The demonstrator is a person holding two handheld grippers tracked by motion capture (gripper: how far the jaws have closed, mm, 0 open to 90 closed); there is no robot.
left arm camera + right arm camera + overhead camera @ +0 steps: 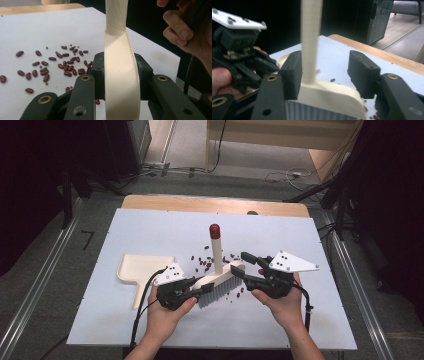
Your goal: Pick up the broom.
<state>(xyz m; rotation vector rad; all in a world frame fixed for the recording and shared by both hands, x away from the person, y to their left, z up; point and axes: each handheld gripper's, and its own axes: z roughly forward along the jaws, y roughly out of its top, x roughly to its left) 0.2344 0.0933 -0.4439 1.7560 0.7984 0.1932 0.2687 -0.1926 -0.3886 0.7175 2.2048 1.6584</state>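
Note:
A cream hand brush (220, 279) stands on the white board with its red-tipped handle (216, 247) upright and its grey bristles down. My left gripper (202, 287) is shut on the left end of the brush head (121, 82), one pad on each side. My right gripper (241, 264) is at the right end, open: in the right gripper view its jaws (325, 72) straddle the handle (310, 42) and the head (329, 96), the left pad close to the handle and the right pad well apart. Red beans (202, 262) lie scattered around the brush.
A cream dustpan (142, 267) lies flat to the left of the brush, its handle toward the near edge. More beans (67, 63) and small green bits spread behind the brush. The white board (150, 225) rests on a wooden table (215, 204).

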